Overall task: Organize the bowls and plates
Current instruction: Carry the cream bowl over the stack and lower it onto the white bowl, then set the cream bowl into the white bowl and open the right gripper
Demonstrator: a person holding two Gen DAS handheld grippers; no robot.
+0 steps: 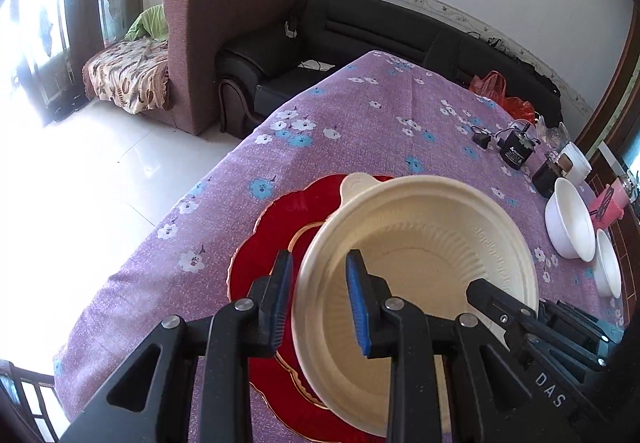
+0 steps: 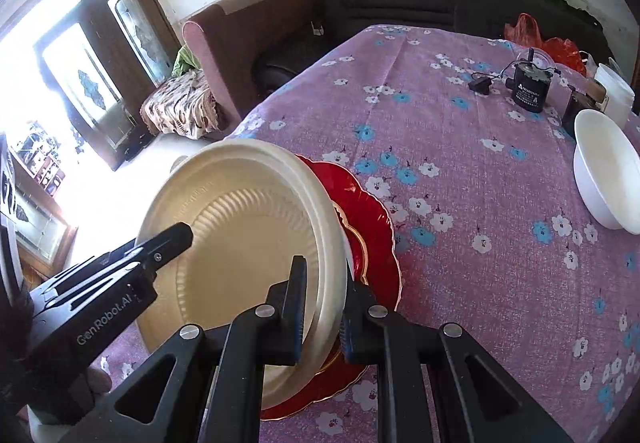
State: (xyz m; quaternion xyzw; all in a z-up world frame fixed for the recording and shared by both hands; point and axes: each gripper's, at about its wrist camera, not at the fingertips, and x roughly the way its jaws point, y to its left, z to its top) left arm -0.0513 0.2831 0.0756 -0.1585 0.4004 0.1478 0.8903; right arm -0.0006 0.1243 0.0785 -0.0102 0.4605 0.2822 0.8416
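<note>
A cream ribbed bowl [image 1: 420,263] sits on a red plate with a gold rim [image 1: 276,227] on the purple flowered tablecloth. My left gripper [image 1: 318,299] straddles the bowl's left rim, one finger outside and one inside, with a visible gap to the outer finger. My right gripper [image 2: 322,315] straddles the bowl's [image 2: 240,235] right rim above the red plate [image 2: 372,227], its jaws close around the rim. Each gripper also shows in the other's view, at the opposite rim.
Two white bowls [image 1: 570,219] stand at the table's right side; the larger one also shows in the right wrist view [image 2: 608,171]. A black motor [image 2: 530,87], cables, a white container and a red bag [image 2: 536,35] lie at the far right. Sofas stand behind the table.
</note>
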